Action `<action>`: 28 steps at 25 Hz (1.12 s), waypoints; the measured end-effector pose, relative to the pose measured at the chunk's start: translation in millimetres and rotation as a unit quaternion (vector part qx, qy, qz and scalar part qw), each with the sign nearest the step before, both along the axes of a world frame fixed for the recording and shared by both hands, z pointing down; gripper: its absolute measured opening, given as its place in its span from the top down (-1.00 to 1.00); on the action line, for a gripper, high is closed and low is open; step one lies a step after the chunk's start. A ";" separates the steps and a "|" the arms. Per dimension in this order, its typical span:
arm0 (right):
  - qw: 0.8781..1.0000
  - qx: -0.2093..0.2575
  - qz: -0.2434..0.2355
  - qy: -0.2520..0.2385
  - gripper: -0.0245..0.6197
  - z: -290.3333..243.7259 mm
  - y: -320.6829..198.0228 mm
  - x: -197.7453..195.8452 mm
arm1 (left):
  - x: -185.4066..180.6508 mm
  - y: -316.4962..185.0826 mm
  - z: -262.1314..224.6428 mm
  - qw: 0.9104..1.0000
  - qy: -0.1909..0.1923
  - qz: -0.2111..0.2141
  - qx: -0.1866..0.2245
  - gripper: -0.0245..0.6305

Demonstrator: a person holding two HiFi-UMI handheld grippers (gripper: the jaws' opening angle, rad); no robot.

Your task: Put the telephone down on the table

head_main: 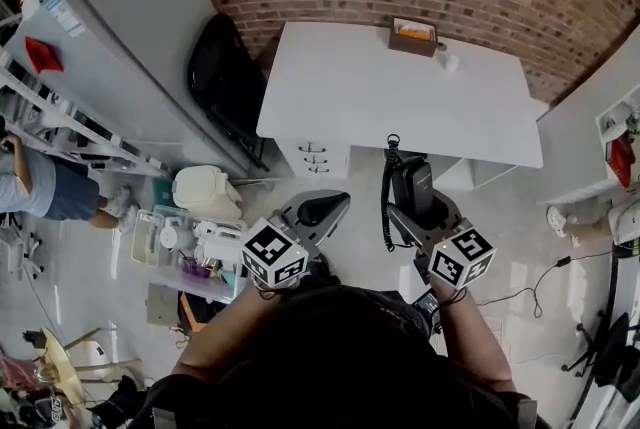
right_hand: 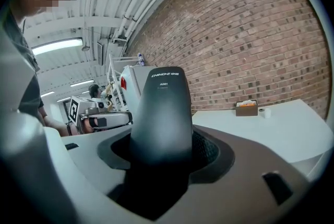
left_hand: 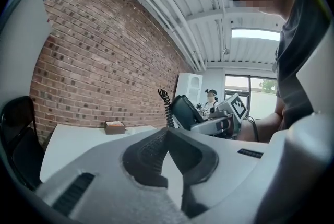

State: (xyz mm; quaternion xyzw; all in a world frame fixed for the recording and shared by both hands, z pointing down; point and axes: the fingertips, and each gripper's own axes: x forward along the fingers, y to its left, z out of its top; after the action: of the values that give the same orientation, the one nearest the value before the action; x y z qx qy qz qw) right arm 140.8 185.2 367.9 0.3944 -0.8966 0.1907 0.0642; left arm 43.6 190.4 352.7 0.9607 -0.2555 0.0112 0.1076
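Table (head_main: 400,87): white, upper centre of the head view, mostly bare. Telephone (head_main: 412,185): centre-right, off the table, clamped upright in the right hand-held gripper (head_main: 428,217). Left hand-held gripper (head_main: 318,210): centre, jaws together, empty. Cord (head_main: 386,197) dangles at the telephone's left.

Judgement: carry forward over bare top, lower until it rests, keep the cord off the edge, then release.

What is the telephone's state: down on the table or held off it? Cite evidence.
Held off it. The right claw is shut on the telephone, upright, short of the white table.
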 end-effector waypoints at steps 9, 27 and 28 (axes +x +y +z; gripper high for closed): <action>1.000 0.006 0.011 0.003 0.08 -8.8 -66.9 -51.0 | -48.6 -61.8 -0.9 1.000 0.001 0.014 0.002 0.90; 0.998 -0.008 -0.059 -0.008 0.08 4.6 -207.6 -44.0 | -35.7 -191.3 12.9 0.998 -0.004 -0.053 -0.013 0.90; 0.998 -0.008 -0.065 -0.007 0.08 5.3 -217.6 -40.9 | -31.2 -201.1 13.3 0.998 -0.005 -0.057 -0.012 0.90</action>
State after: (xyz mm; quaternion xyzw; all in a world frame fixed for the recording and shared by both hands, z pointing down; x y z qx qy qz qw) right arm 99.9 -32.4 373.2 0.3335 -0.9191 0.1966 0.0730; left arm 12.4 -10.7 366.0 0.9432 -0.3102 0.0125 0.1183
